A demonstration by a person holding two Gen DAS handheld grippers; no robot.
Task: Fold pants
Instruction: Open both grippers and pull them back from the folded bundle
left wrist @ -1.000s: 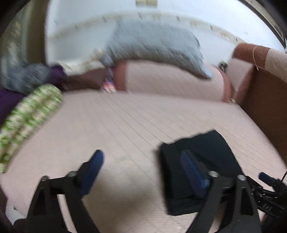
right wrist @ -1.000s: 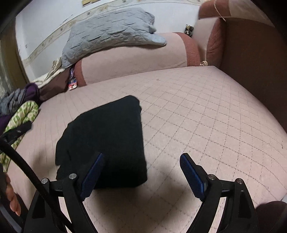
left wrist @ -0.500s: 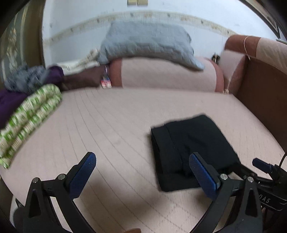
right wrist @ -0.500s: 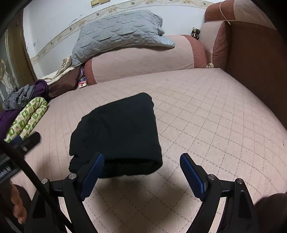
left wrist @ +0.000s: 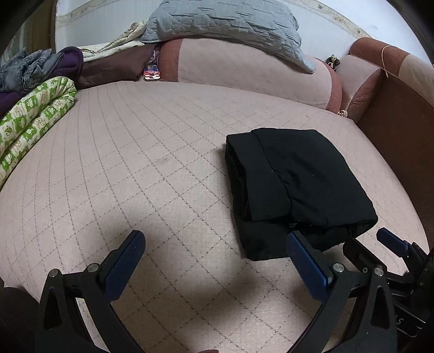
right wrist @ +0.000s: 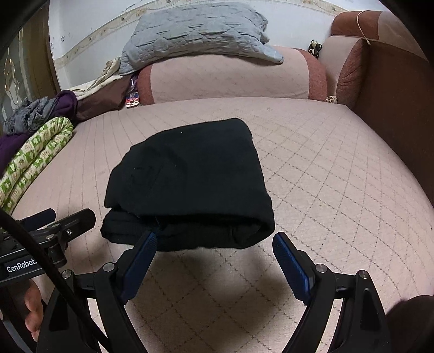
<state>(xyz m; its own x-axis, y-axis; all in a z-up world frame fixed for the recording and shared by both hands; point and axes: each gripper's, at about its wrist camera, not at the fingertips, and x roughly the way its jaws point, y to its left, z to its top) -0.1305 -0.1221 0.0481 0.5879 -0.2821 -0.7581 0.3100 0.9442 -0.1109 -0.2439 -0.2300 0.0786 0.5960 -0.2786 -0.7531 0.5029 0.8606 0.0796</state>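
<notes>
a pink quilted bed (left wrist: 152, 168) (right wrist: 325, 168) carries everything. folded black pants (left wrist: 295, 187) (right wrist: 190, 184) lie on it nearer its right edge, a compact stack with the fold towards the near edge. along the left edge lies a rolled green-and-white blanket (left wrist: 32, 119) (right wrist: 35, 152), with purple cloth (left wrist: 70, 61) (right wrist: 66, 104) and grey denim (left wrist: 24, 68) (right wrist: 29, 115) just behind it. at the far edge a pink bolster (left wrist: 244, 68) (right wrist: 230, 78) runs across, and a grey quilt (left wrist: 225, 21) (right wrist: 195, 30) lies on top of it
</notes>
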